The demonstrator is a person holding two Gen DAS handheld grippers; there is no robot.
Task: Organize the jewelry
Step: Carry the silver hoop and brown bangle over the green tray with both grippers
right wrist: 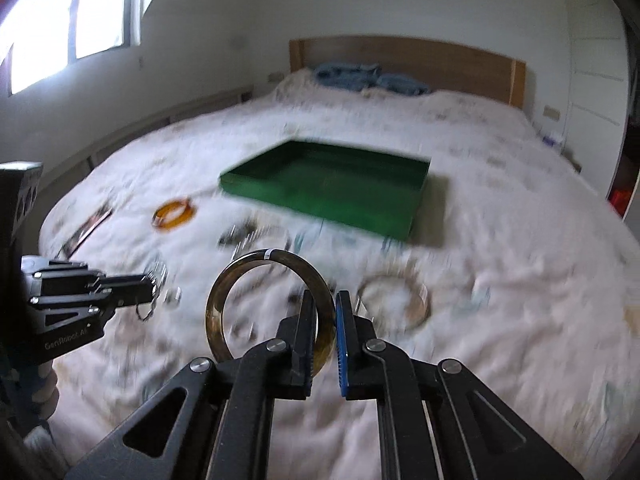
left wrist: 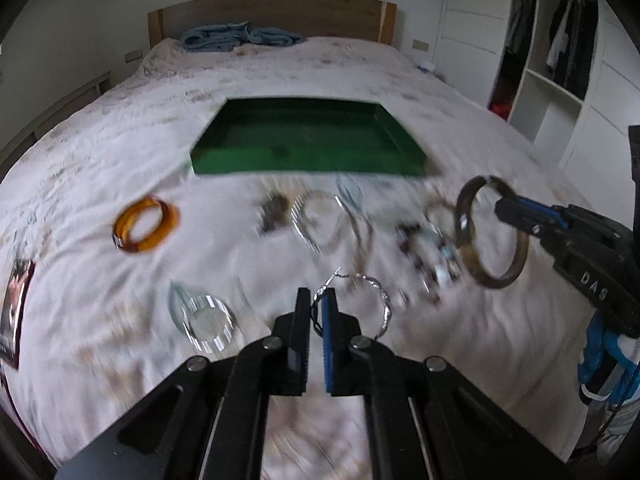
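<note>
White bedding with a faint pattern covers the bed [left wrist: 120, 140], and the jewelry lies spread on it. Above the cover, the left gripper [left wrist: 316, 304] is closed on a thin silver hoop [left wrist: 376, 300], and the right gripper [right wrist: 325, 312] is closed on a brown bangle [right wrist: 224, 292], which stands upright. Beyond them the green tray [left wrist: 308, 168] sits on the bed. An amber bangle [left wrist: 146, 226] lies well to the left, a clear faceted bangle [left wrist: 208, 322] near the left gripper. Blue cloth [left wrist: 240, 36] rests by the wooden headboard [left wrist: 272, 12].
</note>
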